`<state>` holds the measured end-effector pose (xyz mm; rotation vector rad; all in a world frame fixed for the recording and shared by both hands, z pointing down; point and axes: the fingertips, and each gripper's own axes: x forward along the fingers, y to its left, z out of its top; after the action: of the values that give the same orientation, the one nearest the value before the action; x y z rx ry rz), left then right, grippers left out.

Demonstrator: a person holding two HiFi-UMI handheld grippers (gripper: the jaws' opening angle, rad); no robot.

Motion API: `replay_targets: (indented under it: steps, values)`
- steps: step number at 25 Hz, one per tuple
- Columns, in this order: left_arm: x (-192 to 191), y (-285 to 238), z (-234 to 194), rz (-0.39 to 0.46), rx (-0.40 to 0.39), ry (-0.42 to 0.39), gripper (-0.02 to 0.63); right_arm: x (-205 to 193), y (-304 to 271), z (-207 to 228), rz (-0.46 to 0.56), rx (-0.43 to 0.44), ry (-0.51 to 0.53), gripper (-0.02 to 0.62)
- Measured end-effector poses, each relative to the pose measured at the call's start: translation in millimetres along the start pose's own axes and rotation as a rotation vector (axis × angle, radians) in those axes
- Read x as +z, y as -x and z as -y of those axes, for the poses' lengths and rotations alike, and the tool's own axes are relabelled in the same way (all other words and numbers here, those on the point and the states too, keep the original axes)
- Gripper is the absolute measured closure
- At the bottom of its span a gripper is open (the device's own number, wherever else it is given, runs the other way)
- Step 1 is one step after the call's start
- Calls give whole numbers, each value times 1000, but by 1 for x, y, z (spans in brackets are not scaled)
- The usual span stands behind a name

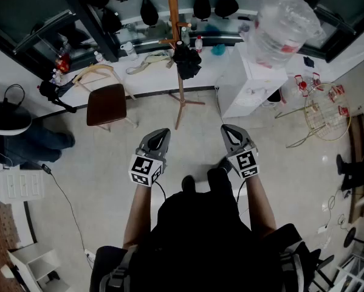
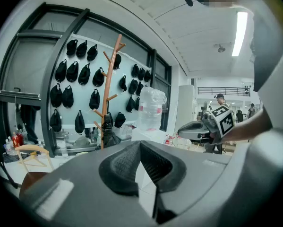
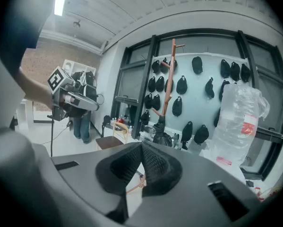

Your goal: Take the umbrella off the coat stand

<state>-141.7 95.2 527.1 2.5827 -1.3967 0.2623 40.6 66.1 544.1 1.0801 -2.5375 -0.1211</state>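
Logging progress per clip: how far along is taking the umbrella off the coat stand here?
Nothing done yet: the black umbrella hangs on the coat stand. In hand: nothing; the left gripper and right gripper are shut, empty, and well short of the stand. Left: approach, grasp the umbrella, lift it off.

left gripper (image 1: 162, 132) + right gripper (image 1: 226, 129): side by side, jaws together, nothing held | coat stand (image 1: 180, 96): upright ahead, well apart from both | umbrella (image 1: 186, 62): black, folded, hanging on stand | chair (image 1: 106, 104): left of stand | water dispenser (image 1: 248, 87): right of stand
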Motion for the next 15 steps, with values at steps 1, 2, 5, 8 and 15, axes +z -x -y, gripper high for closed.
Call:
replay_targets:
  steps: [1, 2, 5, 8, 15]
  values:
    - [0, 3, -1, 2, 2, 0, 606, 0, 0, -3, 0, -3, -4, 595]
    - [-1, 6, -2, 4, 4, -1, 606, 0, 1, -6, 0, -5, -8, 595]
    - [-2, 11, -1, 5, 0, -3, 606, -2, 3, -12, 0, -11, -25, 595]
    - [-2, 12, 2, 7, -7, -7, 606, -3, 7, -16, -3, -14, -33, 595]
    - [-2, 13, 4, 9, -20, -12, 606, 0, 11, -23, 13, -24, -41, 594]
